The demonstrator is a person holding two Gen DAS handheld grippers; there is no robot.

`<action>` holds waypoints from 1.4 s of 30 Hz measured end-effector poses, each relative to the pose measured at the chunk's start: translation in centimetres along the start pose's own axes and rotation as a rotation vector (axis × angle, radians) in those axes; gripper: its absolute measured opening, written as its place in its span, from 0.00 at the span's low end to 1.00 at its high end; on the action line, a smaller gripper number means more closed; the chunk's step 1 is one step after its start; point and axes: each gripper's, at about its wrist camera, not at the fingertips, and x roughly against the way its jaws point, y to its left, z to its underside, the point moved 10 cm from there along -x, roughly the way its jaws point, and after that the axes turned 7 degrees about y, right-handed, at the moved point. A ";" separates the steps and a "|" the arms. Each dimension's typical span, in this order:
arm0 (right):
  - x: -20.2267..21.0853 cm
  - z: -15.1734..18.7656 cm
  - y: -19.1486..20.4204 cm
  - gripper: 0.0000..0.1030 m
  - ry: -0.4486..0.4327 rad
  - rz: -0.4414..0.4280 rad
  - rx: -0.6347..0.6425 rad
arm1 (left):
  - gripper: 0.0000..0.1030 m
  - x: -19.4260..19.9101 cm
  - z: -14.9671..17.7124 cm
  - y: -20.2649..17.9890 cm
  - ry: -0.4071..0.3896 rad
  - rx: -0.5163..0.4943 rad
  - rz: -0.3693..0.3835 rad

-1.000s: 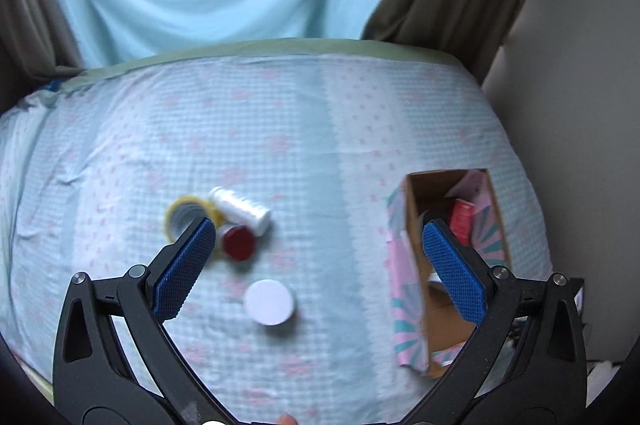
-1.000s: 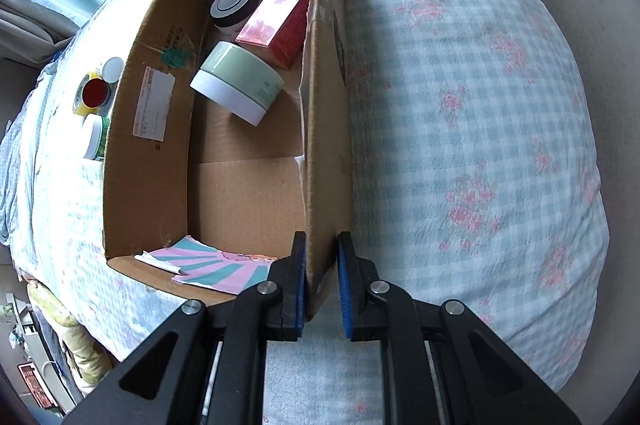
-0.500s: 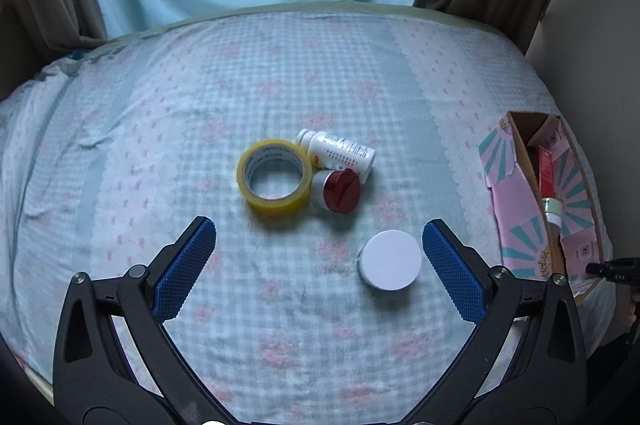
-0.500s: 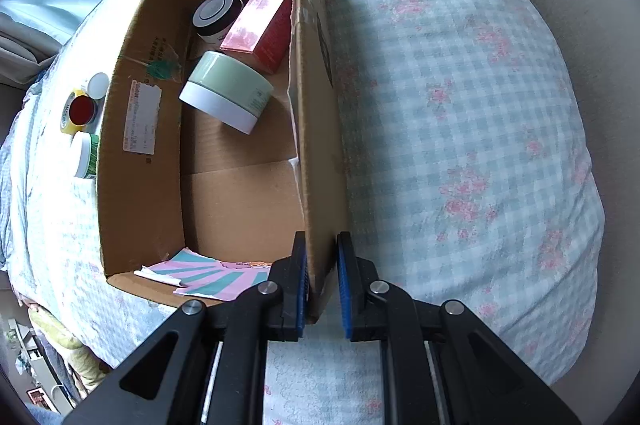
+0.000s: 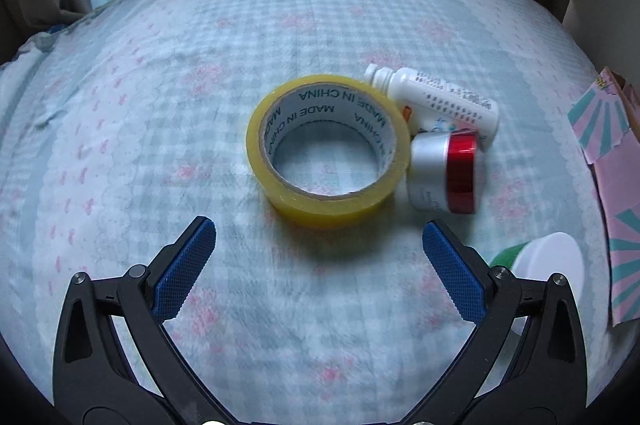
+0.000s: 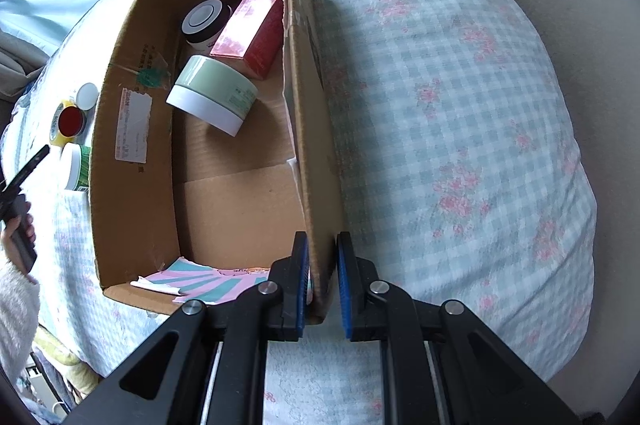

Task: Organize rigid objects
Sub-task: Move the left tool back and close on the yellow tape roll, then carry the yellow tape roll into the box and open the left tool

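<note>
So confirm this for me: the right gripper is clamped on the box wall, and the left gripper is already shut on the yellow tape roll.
Not quite. The left wrist view shows the left gripper open, its jaws wide apart short of the yellow tape roll, not touching it. The right gripper is indeed clamped on the box wall.

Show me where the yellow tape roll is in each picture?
Left wrist view: the yellow tape roll lies in the middle, just ahead of the open left gripper.
Right wrist view: only a sliver of it shows at the far left, outside the cardboard box.
Shared landmark: the red-lidded jar touching the roll.
</note>
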 end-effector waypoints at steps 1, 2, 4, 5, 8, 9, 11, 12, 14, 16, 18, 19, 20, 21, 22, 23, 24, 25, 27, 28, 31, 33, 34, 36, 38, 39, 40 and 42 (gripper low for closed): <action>0.0 0.0 0.0 0.12 -0.001 0.004 -0.001 | 1.00 -0.7 0.0 0.2 0.002 0.000 0.003; 0.0 0.0 0.0 0.12 -0.001 0.008 -0.002 | 1.00 -1.4 -0.1 0.5 0.001 -0.001 0.010; 0.0 0.0 0.1 0.12 0.000 0.014 -0.002 | 1.00 -2.2 -0.3 0.6 -0.006 -0.006 0.022; 0.0 0.0 0.1 0.12 0.000 0.016 -0.002 | 1.00 -2.6 -0.5 0.6 -0.009 -0.015 0.025; 0.1 0.0 0.1 0.12 -0.002 0.016 -0.009 | 1.00 -3.4 -1.3 0.2 -0.017 -0.042 0.030; 0.1 0.0 0.0 0.12 -0.003 0.015 -0.013 | 0.99 -3.6 -1.5 0.0 -0.018 -0.048 0.032; 0.1 0.0 -0.1 0.12 -0.006 0.008 -0.027 | 1.00 -4.0 -2.2 -0.2 -0.029 -0.068 0.027; 0.1 0.0 -0.2 0.12 -0.007 0.005 -0.034 | 1.00 -4.1 -2.6 -0.4 -0.032 -0.079 0.032; 0.0 0.0 -0.3 0.12 -0.006 0.003 -0.038 | 1.00 -4.4 -3.2 -0.7 -0.044 -0.098 0.040; 0.0 0.0 -0.4 0.12 -0.005 0.005 -0.034 | 1.00 -4.7 -3.8 -0.9 -0.050 -0.116 0.035; -0.1 0.0 -0.5 0.12 -0.004 0.005 -0.032 | 1.00 -5.1 -4.2 -1.2 -0.046 -0.123 0.028; -0.1 0.0 -0.6 0.12 -0.004 0.002 -0.035 | 1.00 -5.4 -4.4 -1.3 -0.044 -0.126 0.028; -0.2 0.1 -0.6 0.12 -0.005 0.000 -0.038 | 0.99 -5.6 -4.6 -1.4 -0.043 -0.131 0.023; -0.2 0.1 -0.7 0.12 -0.005 -0.002 -0.041 | 0.98 -5.7 -4.8 -1.5 -0.046 -0.138 0.012; -0.3 0.0 -0.7 0.12 -0.004 -0.003 -0.042 | 0.97 -5.6 -4.9 -1.6 -0.055 -0.139 0.008; -0.4 0.0 -0.7 0.12 -0.003 -0.003 -0.043 | 0.95 -5.5 -5.0 -1.5 -0.061 -0.134 0.004; -0.4 0.1 -0.8 0.12 -0.003 -0.003 -0.043 | 0.95 -5.5 -4.9 -1.4 -0.061 -0.126 0.006; -0.4 0.0 -0.8 0.12 -0.002 -0.003 -0.043 | 0.95 -5.5 -4.9 -1.3 -0.065 -0.119 0.016; -0.6 -0.1 -0.9 0.12 -0.001 -0.007 -0.045 | 0.94 -5.4 -4.9 -1.4 -0.070 -0.118 0.019; -0.6 -0.1 -0.9 0.12 0.000 -0.009 -0.046 | 0.94 -5.4 -4.9 -1.4 -0.070 -0.118 0.017; -1.0 -0.4 -0.9 0.12 0.001 -0.008 -0.045 | 0.94 -5.3 -4.7 -1.2 -0.068 -0.115 0.014; -1.4 -0.5 -0.9 0.12 0.001 -0.007 -0.046 | 0.94 -5.2 -4.7 -1.2 -0.067 -0.111 0.010; -1.6 -0.5 -0.9 0.12 0.000 -0.008 -0.046 | 0.94 -5.0 -4.7 -1.2 -0.069 -0.107 0.010; -1.7 -0.5 -1.0 0.12 -0.004 -0.013 -0.046 | 0.94 -4.7 -4.7 -1.2 -0.072 -0.099 0.009; -1.8 -0.5 -1.1 0.12 -0.007 -0.015 -0.045 | 0.94 -4.1 -4.7 -1.2 -0.077 -0.088 0.007; -1.8 -0.4 -1.2 0.12 -0.007 -0.015 -0.042 | 0.94 -3.8 -4.8 -1.1 -0.079 -0.079 0.009; -1.8 -0.4 -1.2 0.12 -0.006 -0.014 -0.041 | 0.94 -3.4 -4.8 -1.1 -0.079 -0.071 0.010; -1.9 -0.4 -1.3 0.12 -0.006 -0.013 -0.037 | 0.94 -2.6 -4.9 -1.0 -0.081 -0.059 0.006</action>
